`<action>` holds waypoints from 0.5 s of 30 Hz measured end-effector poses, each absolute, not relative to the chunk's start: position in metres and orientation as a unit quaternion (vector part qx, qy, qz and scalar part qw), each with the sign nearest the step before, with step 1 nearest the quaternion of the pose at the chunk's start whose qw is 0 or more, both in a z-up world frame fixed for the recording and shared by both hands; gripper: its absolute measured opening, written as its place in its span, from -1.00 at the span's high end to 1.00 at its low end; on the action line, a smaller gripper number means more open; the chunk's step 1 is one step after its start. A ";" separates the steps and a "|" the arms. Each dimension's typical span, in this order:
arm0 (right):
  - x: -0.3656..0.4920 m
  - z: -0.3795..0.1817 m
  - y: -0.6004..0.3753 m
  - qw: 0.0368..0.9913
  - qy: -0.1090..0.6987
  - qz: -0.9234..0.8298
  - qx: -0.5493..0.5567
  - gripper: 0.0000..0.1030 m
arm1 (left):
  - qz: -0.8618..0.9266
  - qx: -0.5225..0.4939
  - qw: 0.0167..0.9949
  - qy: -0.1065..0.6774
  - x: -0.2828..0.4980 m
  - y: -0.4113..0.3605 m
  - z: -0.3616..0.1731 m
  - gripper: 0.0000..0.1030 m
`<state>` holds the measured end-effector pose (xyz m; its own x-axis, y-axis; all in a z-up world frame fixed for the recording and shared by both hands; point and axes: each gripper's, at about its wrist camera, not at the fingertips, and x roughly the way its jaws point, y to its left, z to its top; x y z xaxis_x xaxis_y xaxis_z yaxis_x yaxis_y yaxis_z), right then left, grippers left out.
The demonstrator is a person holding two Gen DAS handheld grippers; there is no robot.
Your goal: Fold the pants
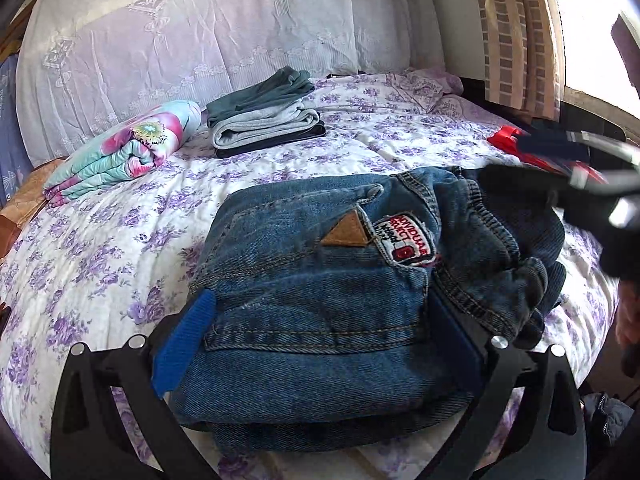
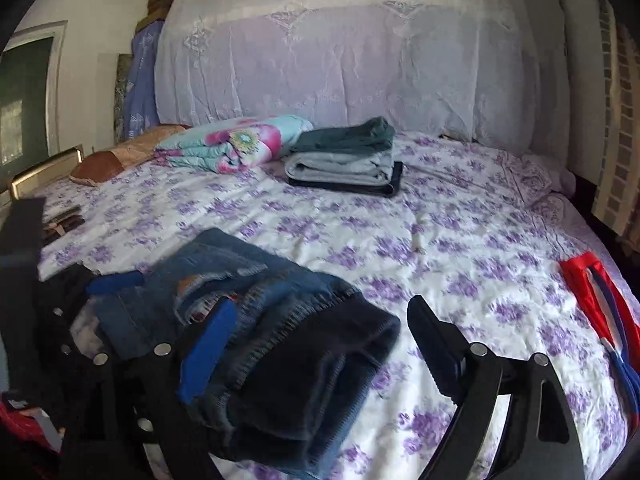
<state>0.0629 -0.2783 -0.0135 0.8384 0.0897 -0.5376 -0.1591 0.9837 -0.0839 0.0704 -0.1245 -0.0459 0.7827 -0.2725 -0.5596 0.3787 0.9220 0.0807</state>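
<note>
Denim jeans (image 1: 320, 300) lie folded; left gripper (image 1: 320, 344) clamps the bundle, right gripper (image 2: 316, 344) gapes empty. Next: carry to stack (image 1: 264, 120).

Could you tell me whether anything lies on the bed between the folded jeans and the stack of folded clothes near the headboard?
Nothing visible does. Between the jeans and the stack of folded clothes there is only bare flowered bedspread. The rolled floral blanket lies off to the stack's left, and the red garment sits far to the right, both clear of that stretch.
</note>
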 end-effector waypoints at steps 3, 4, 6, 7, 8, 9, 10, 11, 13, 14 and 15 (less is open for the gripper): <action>0.075 -0.050 -0.310 0.948 0.312 0.065 0.011 -0.90 | -0.172 0.104 0.939 0.280 0.070 -0.127 -0.047 -0.92; 0.079 -0.057 -0.323 0.940 0.325 0.084 0.066 -0.91 | -0.170 0.106 0.940 0.277 0.069 -0.128 -0.047 -0.92; 0.077 -0.057 -0.327 0.938 0.322 0.090 0.090 -0.90 | -0.170 0.102 0.940 0.278 0.070 -0.127 -0.046 -0.92; 0.073 -0.053 -0.323 0.944 0.311 0.084 0.075 -0.90 | -0.172 0.101 0.939 0.279 0.068 -0.127 -0.047 -0.92; 0.066 -0.047 -0.315 0.951 0.294 0.078 0.050 -0.90 | -0.172 0.098 0.939 0.280 0.068 -0.126 -0.047 -0.92; 0.059 -0.041 -0.309 0.956 0.280 0.078 0.030 -0.90 | -0.172 0.097 0.939 0.280 0.068 -0.126 -0.048 -0.92; 0.054 -0.036 -0.304 0.959 0.271 0.082 0.021 -0.90 | -0.171 0.096 0.940 0.279 0.068 -0.126 -0.048 -0.92; 0.048 -0.031 -0.300 0.961 0.261 0.087 0.017 -0.91 | -0.170 0.097 0.941 0.277 0.067 -0.126 -0.048 -0.92; 0.041 -0.026 -0.296 0.965 0.247 0.088 0.008 -0.92 | -0.169 0.097 0.941 0.277 0.066 -0.126 -0.049 -0.92; 0.042 -0.025 -0.293 0.965 0.249 0.083 -0.006 -0.93 | -0.171 0.095 0.941 0.278 0.066 -0.125 -0.048 -0.92; 0.045 -0.032 -0.291 0.963 0.260 0.069 -0.028 -0.93 | -0.176 0.085 0.940 0.281 0.065 -0.122 -0.047 -0.92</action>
